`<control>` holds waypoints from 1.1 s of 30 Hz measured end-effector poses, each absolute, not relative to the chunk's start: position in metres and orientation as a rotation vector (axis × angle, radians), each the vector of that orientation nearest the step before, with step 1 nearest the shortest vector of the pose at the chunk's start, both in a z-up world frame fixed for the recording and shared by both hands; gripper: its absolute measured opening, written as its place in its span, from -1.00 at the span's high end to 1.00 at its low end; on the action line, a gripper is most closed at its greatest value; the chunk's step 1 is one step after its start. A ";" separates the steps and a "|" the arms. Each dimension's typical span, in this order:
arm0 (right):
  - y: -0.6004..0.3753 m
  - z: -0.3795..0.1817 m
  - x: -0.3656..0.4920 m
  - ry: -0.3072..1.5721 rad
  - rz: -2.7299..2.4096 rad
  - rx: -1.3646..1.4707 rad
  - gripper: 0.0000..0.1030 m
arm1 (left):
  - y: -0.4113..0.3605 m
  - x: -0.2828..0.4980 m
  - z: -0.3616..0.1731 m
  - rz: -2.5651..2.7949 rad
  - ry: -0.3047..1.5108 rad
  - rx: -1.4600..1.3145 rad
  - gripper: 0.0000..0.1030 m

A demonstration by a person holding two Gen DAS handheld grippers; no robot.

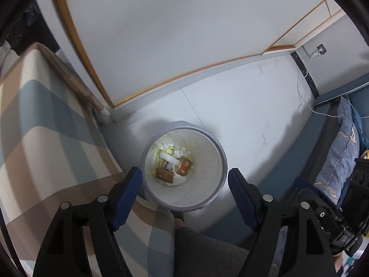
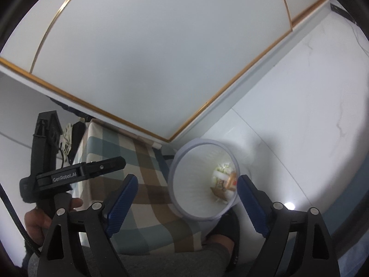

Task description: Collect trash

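Observation:
A round grey trash bin (image 1: pixel 220 152) stands on the pale floor beside a checked tablecloth. At its bottom lies trash (image 1: pixel 175 166): brown wrappers, white crumpled tissue and yellowish scraps. My left gripper (image 1: pixel 184 177) hangs straight above the bin, open, with nothing between its blue pads. In the right wrist view the same bin (image 2: pixel 184 198) is seen from the side, its trash (image 2: pixel 223 182) at the far inner wall. My right gripper (image 2: pixel 186 189) is open and empty above the bin's rim. The left gripper's black body (image 2: pixel 69 173) and the hand (image 2: pixel 37 221) that holds it show at the left.
A table with a checked cloth (image 1: pixel 46 127) stands left of the bin. A white wall with gold trim (image 1: pixel 184 34) runs behind. At the right are a blue sofa edge with a cushion (image 1: pixel 341 152) and a white cable (image 1: pixel 306 97). A leg and a dark slipper (image 2: pixel 226 228) are near the bin.

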State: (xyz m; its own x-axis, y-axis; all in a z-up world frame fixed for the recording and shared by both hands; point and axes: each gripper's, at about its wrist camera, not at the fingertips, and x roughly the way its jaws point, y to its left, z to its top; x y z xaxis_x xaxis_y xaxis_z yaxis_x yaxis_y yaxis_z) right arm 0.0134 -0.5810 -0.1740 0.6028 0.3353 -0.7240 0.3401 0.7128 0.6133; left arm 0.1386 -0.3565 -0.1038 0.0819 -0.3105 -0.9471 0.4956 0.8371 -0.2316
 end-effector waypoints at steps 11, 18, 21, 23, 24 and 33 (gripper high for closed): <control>-0.564 -0.156 0.012 0.956 -0.002 0.759 -0.78 | -0.334 0.133 -0.083 -0.560 1.263 0.148 -0.44; -0.560 -0.145 0.008 0.942 0.000 0.749 -0.81 | -0.332 0.128 -0.078 -0.560 1.248 0.142 -0.44; -0.559 -0.142 0.006 0.937 0.000 0.744 -0.81 | -0.331 0.125 -0.077 -0.560 1.244 0.140 -0.43; -0.559 -0.142 0.005 0.936 -0.002 0.746 -0.81 | -0.331 0.125 -0.078 -0.559 1.246 0.142 -0.43; -0.559 -0.141 0.005 0.936 -0.004 0.746 -0.81 | -0.331 0.124 -0.078 -0.560 1.247 0.143 -0.43; -0.559 -0.140 0.002 0.934 -0.011 0.744 -0.82 | -0.330 0.121 -0.075 -0.557 1.239 0.143 -0.43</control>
State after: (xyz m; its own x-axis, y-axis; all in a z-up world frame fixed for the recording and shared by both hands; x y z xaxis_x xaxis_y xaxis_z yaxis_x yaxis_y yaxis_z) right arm 0.0022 -0.5593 -0.1396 0.6133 0.2993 -0.7310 0.3169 0.7545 0.5747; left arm 0.1207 -0.3296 -0.0747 0.2120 -0.3231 -0.9223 0.4746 0.8590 -0.1918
